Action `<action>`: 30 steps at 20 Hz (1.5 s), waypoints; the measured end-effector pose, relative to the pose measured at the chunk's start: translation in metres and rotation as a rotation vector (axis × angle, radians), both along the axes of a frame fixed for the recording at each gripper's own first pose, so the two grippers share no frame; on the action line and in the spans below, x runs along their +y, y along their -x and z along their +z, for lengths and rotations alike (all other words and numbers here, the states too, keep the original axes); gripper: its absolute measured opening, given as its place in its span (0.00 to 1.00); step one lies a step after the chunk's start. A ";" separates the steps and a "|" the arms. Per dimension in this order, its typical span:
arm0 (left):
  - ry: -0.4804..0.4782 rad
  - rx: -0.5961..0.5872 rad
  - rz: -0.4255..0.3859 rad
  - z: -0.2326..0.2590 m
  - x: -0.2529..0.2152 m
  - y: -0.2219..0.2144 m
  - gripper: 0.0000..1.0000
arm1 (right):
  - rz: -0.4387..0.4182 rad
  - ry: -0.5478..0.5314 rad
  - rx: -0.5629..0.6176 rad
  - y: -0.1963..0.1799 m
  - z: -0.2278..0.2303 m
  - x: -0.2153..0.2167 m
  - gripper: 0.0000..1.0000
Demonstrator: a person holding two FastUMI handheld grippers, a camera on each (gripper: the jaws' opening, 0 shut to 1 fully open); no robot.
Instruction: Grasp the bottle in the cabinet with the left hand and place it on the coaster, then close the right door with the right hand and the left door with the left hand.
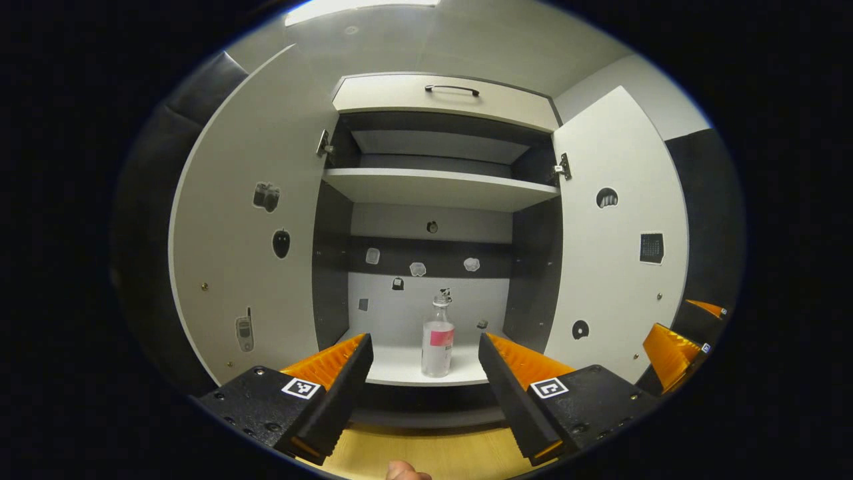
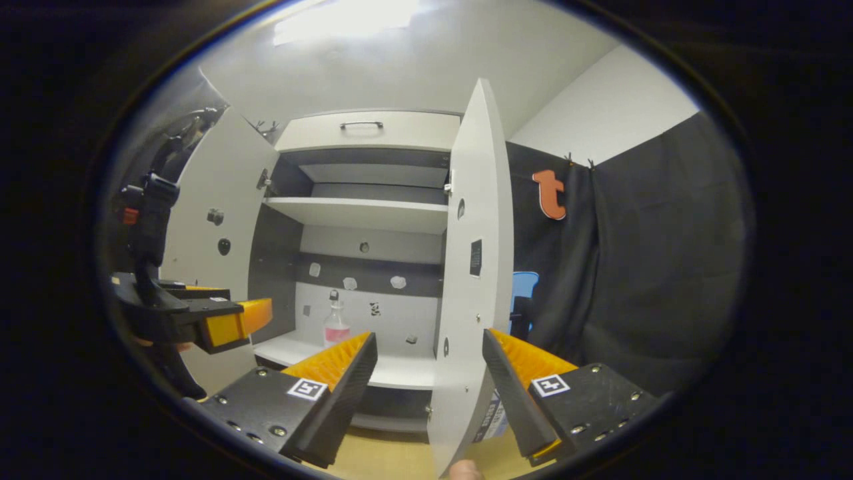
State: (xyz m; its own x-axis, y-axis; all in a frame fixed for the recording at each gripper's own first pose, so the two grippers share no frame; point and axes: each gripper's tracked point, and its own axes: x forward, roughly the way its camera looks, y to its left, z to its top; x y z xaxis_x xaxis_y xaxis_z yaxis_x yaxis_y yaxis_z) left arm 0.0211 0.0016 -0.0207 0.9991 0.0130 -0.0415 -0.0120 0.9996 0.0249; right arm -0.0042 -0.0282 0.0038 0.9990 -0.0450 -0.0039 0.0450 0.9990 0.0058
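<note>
Both fingers of my left gripper (image 1: pixel 424 350) are spread wide, nothing between them, pointed into the open cabinet (image 1: pixel 436 190). Bottle (image 1: pixel 438 340) stands upright on the bottom shelf (image 1: pixel 400 367), well beyond the tips. Left door (image 1: pixel 246 220) and right door (image 1: pixel 616 240) both swung open. My right gripper (image 2: pixel 426 350) is also spread and empty, with the right door's edge (image 2: pixel 466 267) between its fingers, not touching.
</note>
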 end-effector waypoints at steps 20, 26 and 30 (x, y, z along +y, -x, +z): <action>-0.056 0.129 -0.005 -0.100 0.000 -0.224 0.98 | -0.382 0.113 0.052 0.043 -0.013 -0.120 0.93; -0.077 0.142 -0.038 -0.109 -0.007 -0.258 0.92 | -0.389 0.124 0.075 0.044 -0.018 -0.126 0.94; -0.050 0.166 -0.063 -0.107 -0.012 -0.247 0.76 | -0.371 0.135 0.065 0.043 -0.017 -0.125 0.94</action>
